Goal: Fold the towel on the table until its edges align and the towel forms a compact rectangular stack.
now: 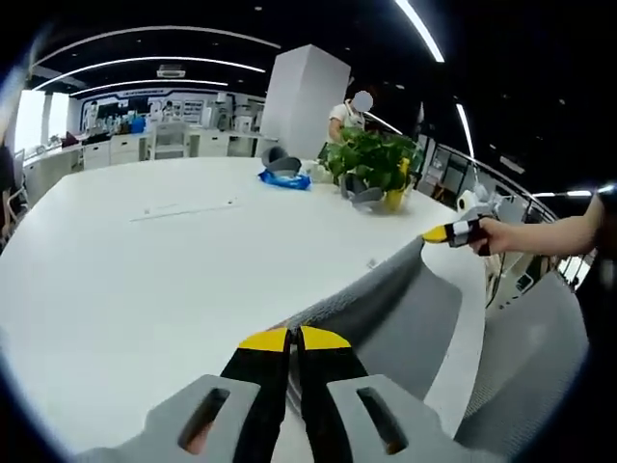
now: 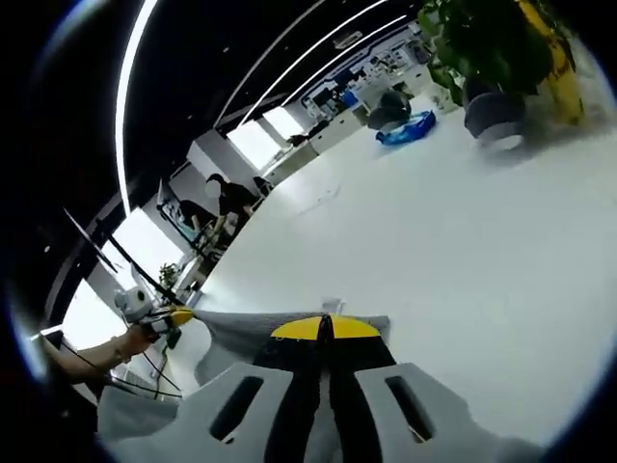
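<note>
Grey towel (image 1: 395,318) held by two corners above the white table (image 1: 145,270). In the left gripper view, the left gripper (image 1: 294,340) has its yellow-tipped jaws closed together on one corner of the cloth, which runs away from the tips, up and to the right, to the right gripper (image 1: 453,232), itself pinched on the far corner and carried by a hand (image 1: 501,234). In the right gripper view, the right gripper (image 2: 325,329) likewise shows its jaws drawn together with grey fabric emerging just beyond the tips; the edge stretches leftward to the left gripper (image 2: 174,315). The span between the two grips sags and ripples, which suggests a light, limp, non-slippery cloth with no stiffness of its own: it will likely drape wherever unsupported, so corners and hems appear the soundest holds, and both should travel together to keep the edge taut. The table is smooth, matte and broad, probably offering little friction to hold a laid fold. Ahead of the left jaws, well apart from the towel, stand a potted plant (image 1: 376,159) and a blue object (image 1: 285,179). Beyond lies an open office with ceiling light strips (image 1: 145,68) and a white column (image 1: 304,96).
</note>
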`<state>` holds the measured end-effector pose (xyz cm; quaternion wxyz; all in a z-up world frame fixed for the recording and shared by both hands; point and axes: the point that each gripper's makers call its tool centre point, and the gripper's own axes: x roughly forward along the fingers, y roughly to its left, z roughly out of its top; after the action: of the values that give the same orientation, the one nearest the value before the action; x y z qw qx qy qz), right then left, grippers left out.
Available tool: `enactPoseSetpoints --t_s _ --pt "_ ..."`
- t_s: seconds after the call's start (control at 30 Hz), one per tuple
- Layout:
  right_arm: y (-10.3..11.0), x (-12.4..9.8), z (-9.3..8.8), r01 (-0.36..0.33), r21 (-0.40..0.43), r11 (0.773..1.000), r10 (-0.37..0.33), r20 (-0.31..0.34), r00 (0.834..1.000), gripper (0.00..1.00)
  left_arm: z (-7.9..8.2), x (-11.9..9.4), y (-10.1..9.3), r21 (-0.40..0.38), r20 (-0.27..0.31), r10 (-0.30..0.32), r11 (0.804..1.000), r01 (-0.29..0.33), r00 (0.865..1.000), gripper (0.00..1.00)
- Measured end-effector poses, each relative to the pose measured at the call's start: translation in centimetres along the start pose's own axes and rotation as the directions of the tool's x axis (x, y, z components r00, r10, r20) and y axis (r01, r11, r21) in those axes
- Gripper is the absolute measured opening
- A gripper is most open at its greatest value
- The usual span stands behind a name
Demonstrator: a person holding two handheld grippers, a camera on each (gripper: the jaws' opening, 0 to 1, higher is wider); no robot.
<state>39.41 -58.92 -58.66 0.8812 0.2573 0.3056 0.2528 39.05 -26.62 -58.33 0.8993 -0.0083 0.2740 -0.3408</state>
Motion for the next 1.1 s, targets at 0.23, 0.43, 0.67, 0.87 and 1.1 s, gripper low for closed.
enactPoseSetpoints --t_s 0.23,0.43,0.67,0.87,1.1 --pt "-2.1 1.9 -0.2 0.066 -0.08 0.995 -0.07 -0.04 0.997 0.0 -0.7 2.1 2.4 0.078 -0.054 0.097 0.993 -0.093 0.994 0.03" --pt "-2.1 2.7 -0.6 0.098 -0.1 0.99 -0.104 -0.056 0.993 0.0 -2.7 3.3 4.3 0.393 -0.212 0.234 0.909 -0.136 0.949 0.11" --pt "-1.3 2.0 -0.8 0.088 -0.18 0.98 -0.097 -0.046 0.994 0.03 -0.4 1.7 3.7 0.892 -0.204 0.432 0.452 -0.015 0.879 0.15" --pt "-0.9 1.5 -1.5 0.067 -0.194 0.979 -0.077 -0.045 0.996 0.01 0.8 1.6 -1.3 0.987 -0.15 0.401 0.113 0.114 0.904 0.01" --pt "0.3 1.8 -1.6 0.024 -0.259 0.966 -0.048 -0.086 0.995 0.0 0.6 2.4 -6.5 0.972 -0.154 0.322 -0.122 0.202 0.934 0.01"
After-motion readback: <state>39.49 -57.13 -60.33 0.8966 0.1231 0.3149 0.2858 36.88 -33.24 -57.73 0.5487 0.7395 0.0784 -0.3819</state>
